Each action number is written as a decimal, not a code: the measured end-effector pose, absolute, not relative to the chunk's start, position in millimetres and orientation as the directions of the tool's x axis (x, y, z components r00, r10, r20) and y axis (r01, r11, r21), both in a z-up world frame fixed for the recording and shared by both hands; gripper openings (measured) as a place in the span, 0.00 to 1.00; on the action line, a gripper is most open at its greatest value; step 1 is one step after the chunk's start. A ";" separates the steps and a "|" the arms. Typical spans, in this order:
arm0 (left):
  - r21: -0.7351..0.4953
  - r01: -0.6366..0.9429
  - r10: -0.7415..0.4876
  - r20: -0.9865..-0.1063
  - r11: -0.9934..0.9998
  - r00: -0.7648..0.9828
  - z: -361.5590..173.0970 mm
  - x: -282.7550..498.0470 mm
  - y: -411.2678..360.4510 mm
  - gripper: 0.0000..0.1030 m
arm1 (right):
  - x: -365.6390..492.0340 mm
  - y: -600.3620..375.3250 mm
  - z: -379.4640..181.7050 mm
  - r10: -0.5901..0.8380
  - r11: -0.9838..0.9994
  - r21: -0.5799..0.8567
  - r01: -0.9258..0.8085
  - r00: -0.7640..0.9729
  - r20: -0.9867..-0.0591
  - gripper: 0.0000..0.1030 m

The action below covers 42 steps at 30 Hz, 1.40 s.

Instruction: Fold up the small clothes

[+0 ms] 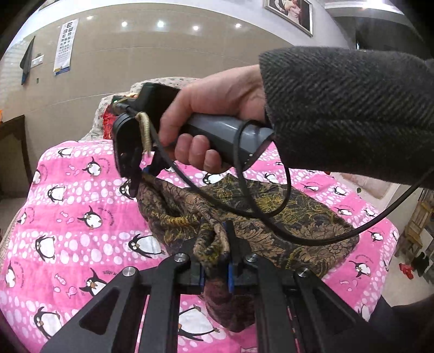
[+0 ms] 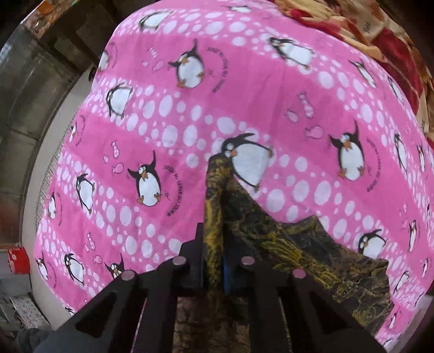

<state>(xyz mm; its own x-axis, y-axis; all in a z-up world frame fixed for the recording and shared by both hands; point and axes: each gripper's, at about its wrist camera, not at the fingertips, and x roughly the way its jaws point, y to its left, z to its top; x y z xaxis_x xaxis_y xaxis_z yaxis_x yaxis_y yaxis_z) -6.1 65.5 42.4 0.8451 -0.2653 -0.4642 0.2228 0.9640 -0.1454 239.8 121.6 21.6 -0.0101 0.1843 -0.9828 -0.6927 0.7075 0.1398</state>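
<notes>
Both grippers clamp garment (image 1: 271, 217); pinched edges hidden.

We see a pink fleece blanket w/ penguin print (image 1: 81, 206) over the bed. On the beige wall: white eye chart (image 1: 66, 44), framed photo (image 1: 291, 13). Red-and-cream floral quilt (image 2: 385, 35) lies beside the blanket's edge.

eye chart (image 1: 65, 44) topped with large E, blanket (image 2: 162, 114) print unreadable

Both grippers clamp the patterned garment (image 1: 271, 217): the left gripper (image 1: 215, 260) pinches a bunched edge, the right gripper (image 2: 214, 260), gripped by the right hand (image 1: 214, 114), another edge.
</notes>
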 end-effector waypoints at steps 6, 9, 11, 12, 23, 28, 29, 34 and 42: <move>-0.117 0.266 -0.290 -0.465 0.957 0.837 50.3 -1.8 43.5 0.00 | 255.9 69.0 45.3 0.256 0.717 0.195 -0.669 -0.007 -0.967 0.08; -0.101 0.300 -0.311 -0.469 0.949 0.827 54.5 3.6 26.7 0.00 | 268.1 36.3 51.3 0.279 0.726 0.213 -0.654 -0.004 -0.960 0.08; -0.094 0.326 -0.331 -0.472 0.941 0.817 57.3 7.4 13.7 0.00 | 270.6 26.6 52.8 0.289 0.733 0.221 -0.643 0.002 -0.957 0.08; -0.090 0.340 -0.340 -0.475 0.936 0.812 58.4 9.4 6.9 0.00 | 272.3 14.8 53.2 0.298 0.734 0.226 -0.640 0.004 -0.955 0.08; -0.044 0.534 -0.479 -0.509 0.845 0.715 69.2 35.8 -97.9 0.00 | 294.5 -112.0 43.9 0.346 0.767 0.270 -0.582 0.020 -0.938 0.08; -0.065 0.608 -0.539 -0.544 0.791 0.643 61.1 48.0 -154.4 0.00 | 301.7 -178.4 30.5 0.363 0.786 0.293 -0.544 0.023 -0.931 0.08; -0.069 0.616 -0.544 -0.553 0.785 0.631 57.4 49.9 -163.0 0.00 | 303.2 -190.6 27.3 0.369 0.789 0.300 -0.536 0.023 -0.929 0.08; -0.078 0.639 -0.546 -0.603 0.765 0.581 35.7 58.6 -198.6 0.00 | 304.4 -233.4 5.4 0.388 0.802 0.321 -0.505 0.031 -0.921 0.08; -0.064 0.646 -0.526 -0.644 0.761 0.555 17.9 61.7 -228.7 0.00 | 302.0 -255.9 -12.7 0.434 0.794 0.357 -0.492 0.049 -0.899 0.08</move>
